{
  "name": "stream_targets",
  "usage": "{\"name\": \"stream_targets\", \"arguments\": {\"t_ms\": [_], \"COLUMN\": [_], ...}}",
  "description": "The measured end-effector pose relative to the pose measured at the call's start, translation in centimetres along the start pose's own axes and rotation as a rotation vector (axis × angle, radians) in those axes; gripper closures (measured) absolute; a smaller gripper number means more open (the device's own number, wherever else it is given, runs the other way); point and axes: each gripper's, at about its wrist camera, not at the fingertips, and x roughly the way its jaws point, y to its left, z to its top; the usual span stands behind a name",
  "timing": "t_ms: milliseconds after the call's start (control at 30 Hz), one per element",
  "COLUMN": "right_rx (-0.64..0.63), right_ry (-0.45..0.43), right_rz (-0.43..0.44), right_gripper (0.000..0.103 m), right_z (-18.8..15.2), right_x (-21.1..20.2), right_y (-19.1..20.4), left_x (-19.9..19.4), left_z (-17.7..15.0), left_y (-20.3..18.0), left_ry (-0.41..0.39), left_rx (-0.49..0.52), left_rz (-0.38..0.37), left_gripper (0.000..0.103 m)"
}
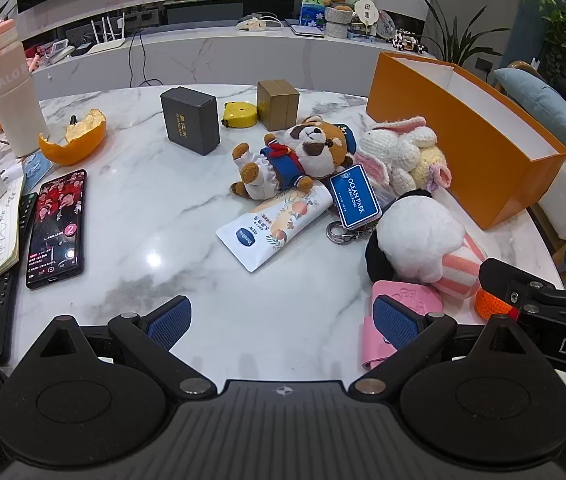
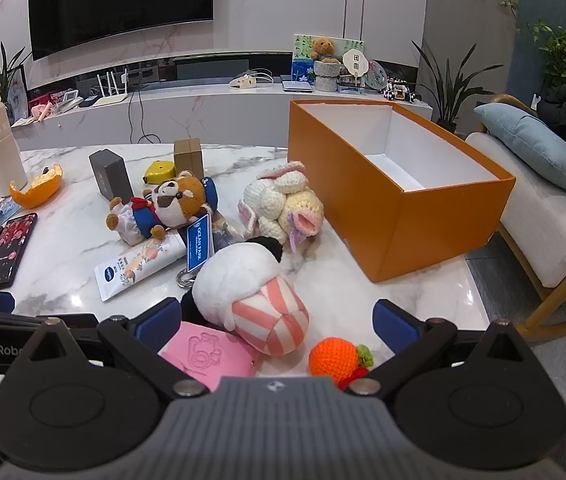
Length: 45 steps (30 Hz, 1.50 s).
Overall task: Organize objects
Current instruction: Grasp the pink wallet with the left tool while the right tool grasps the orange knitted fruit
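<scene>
The left hand-held gripper [image 1: 283, 318] sits at the bottom of the left wrist picture. Its two blue pads are wide apart and nothing is between them, only bare white marble tabletop [image 1: 155, 200]. The right hand-held gripper [image 2: 277, 324] sits at the bottom of the right wrist picture. It is wide apart too and holds nothing. Its pads do not touch the toys that show between them.

The toys lie in a bunch in the middle of both pictures. A brown bear toy in a blue sailor suit [image 1: 299, 152] lies on its back. Just below it is a white cream tube [image 1: 279, 224], and next to that a blue tag that says OCEAN PARK [image 1: 357, 196]. A knitted white bunny [image 1: 399, 152] lies to the right of the bear, close to the orange box. A fluffy white toy with pink stripes [image 2: 259, 300] is low in the right wrist picture, touching a pink pouch [image 2: 207, 352]. A little knitted orange [image 2: 337, 356] sits near the right pad.

The big orange box [image 2: 403, 216] stands open at the right of the picture, white inside.

On the left of the left wrist picture are a phone [image 1: 57, 224], an orange peel [image 1: 77, 140] and a pale bottle [image 1: 11, 92].
</scene>
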Motion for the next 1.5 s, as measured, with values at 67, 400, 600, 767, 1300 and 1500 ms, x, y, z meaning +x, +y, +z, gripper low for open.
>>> {"name": "stream_targets", "arguments": {"t_ms": [67,400,600,767,1300,1500], "right_rx": [0.000,0.006,0.027,0.057,0.111,0.109], "right_ry": [-0.001,-0.005,0.000,0.015,0.082,0.099], "right_rz": [0.000,-0.002,-0.004,-0.026,-0.059,-0.038], "right_gripper": [0.001,0.001,0.001,0.001,0.001,0.001], "right_z": [0.0,0.0,-0.1,-0.4,-2.2,-2.7], "right_x": [0.0,-0.1,-0.1,0.2,1.9,2.7], "right_y": [0.0,-0.4,-1.3,-2.8,-5.8,-6.2], "left_x": [0.0,0.3,0.6,1.4,3.3,4.5], "left_z": [0.0,-0.1,0.0,-0.6,-2.7,-3.3], "left_y": [0.0,-0.5,-1.3,-2.0,-6.9,-8.0], "left_ry": [0.000,0.004,0.006,0.029,0.081,0.084], "left_rx": [-0.001,0.020,0.040,0.057,0.182,0.199], "left_rz": [0.000,-0.008,-0.022,-0.033,-0.113,-0.124], "left_gripper": [0.000,0.000,0.000,0.000,0.000,0.000]}}
